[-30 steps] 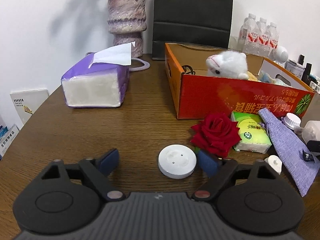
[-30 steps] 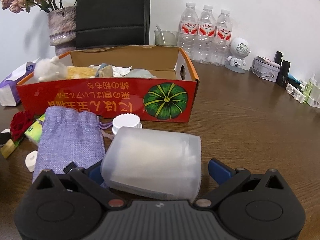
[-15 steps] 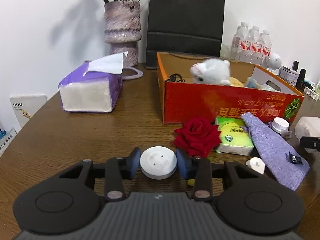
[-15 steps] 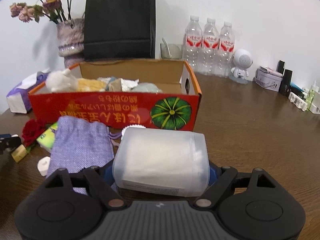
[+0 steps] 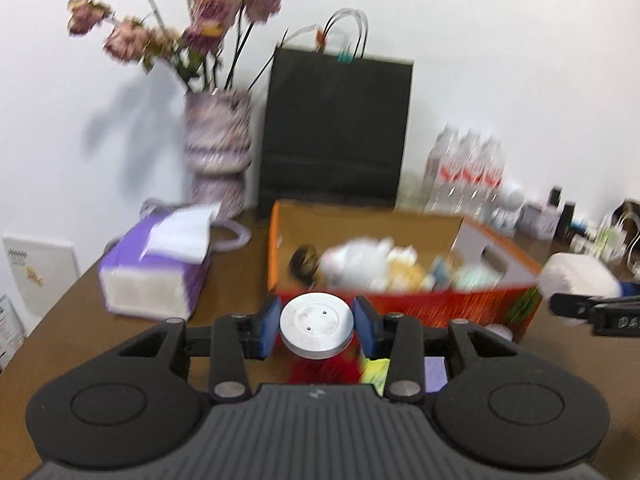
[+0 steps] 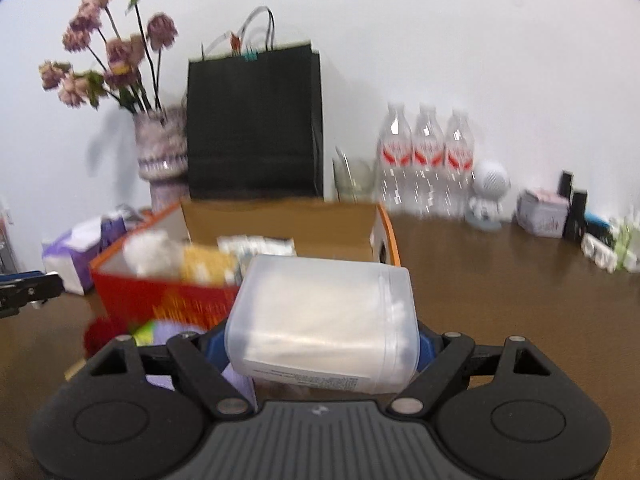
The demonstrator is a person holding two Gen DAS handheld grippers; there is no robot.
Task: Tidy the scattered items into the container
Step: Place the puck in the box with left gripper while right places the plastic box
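My left gripper (image 5: 316, 328) is shut on a round white disc (image 5: 316, 326) and holds it lifted in front of the red cardboard box (image 5: 440, 308). My right gripper (image 6: 320, 344) is shut on a translucent plastic container (image 6: 324, 320), lifted near the box's front (image 6: 168, 300); it also shows at the right of the left wrist view (image 5: 576, 276). The box holds a white plush toy (image 5: 356, 264) and other items. A red rose (image 5: 320, 370), a green packet (image 5: 374, 370) and a purple pouch (image 5: 434, 372) lie on the table under the left gripper.
A purple tissue pack (image 5: 156, 276) lies left of the box. A vase of dried flowers (image 5: 218, 152) and a black paper bag (image 5: 336, 128) stand behind it. Water bottles (image 6: 426, 160), a small white robot figure (image 6: 488, 196) and small cosmetics (image 6: 576, 216) line the back right.
Both grippers have risen from the table with their objects, the disc and the plastic container, and moved toward the box. The views are now motion-blurred.
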